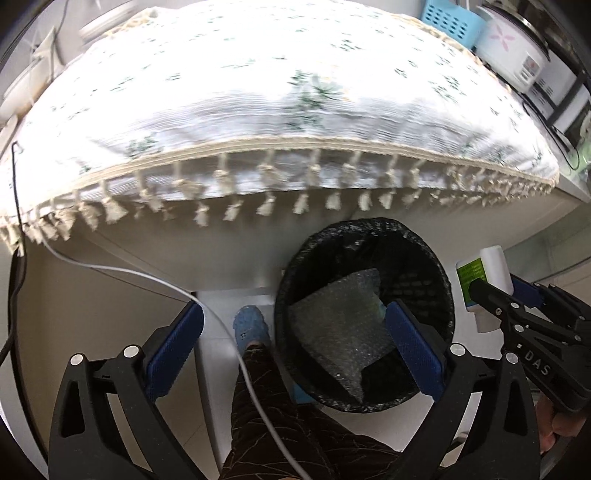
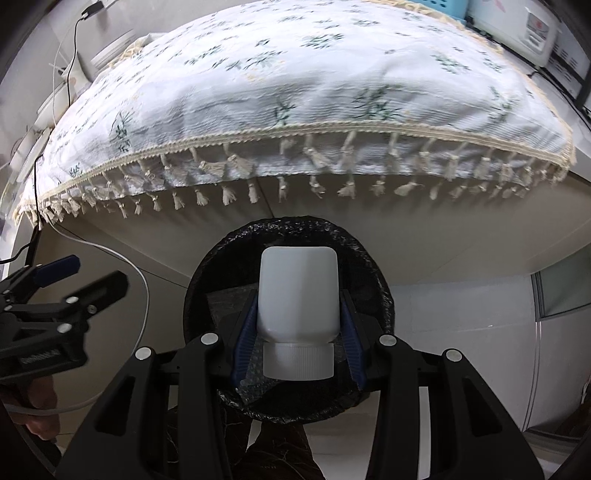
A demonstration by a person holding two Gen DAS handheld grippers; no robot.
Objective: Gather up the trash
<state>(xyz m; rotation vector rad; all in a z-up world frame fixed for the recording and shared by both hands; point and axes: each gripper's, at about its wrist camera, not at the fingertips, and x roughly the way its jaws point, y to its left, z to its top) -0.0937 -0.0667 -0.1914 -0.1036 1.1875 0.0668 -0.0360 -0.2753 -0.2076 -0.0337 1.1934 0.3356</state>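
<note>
While the right hand-held gripper (image 2: 297, 321) clamps a white plastic bottle (image 2: 298, 291) between its blue pads, the bottle hangs cap-down, right over the mouth of a black bin (image 2: 380, 295) lined with a dark bag. From the left wrist view the same bottle (image 1: 487, 280) shows a green label with small white print, but the lettering is too fine and blurred to read; it sits just to the right of the bin's rim (image 1: 443, 280) from that angle. On the black frame of the right hand-held gripper (image 1: 491, 291) the letters "DAS" stand in white.

The left hand-held gripper (image 1: 295, 347) is spread wide and holds nothing; its right pad overlaps the bin in the picture, its left pad stands over the pale floor. Inside the bin lies a crumpled sheet of bubble wrap (image 1: 336, 325).

Behind the bin stands a bench covered by a white cloth (image 1: 258, 92) with green sprigs and a cream tasselled fringe. At the far right corner sit a blue slotted basket (image 1: 447, 18) and a white rice cooker (image 1: 513, 48) with a pink flower on its side and a small red label, probably a brand mark, though unreadable. A white cable (image 1: 147, 277) trails down from the bench edge past the person's dark patterned trouser leg (image 1: 266, 398) and blue shoe (image 1: 249, 325).
</note>
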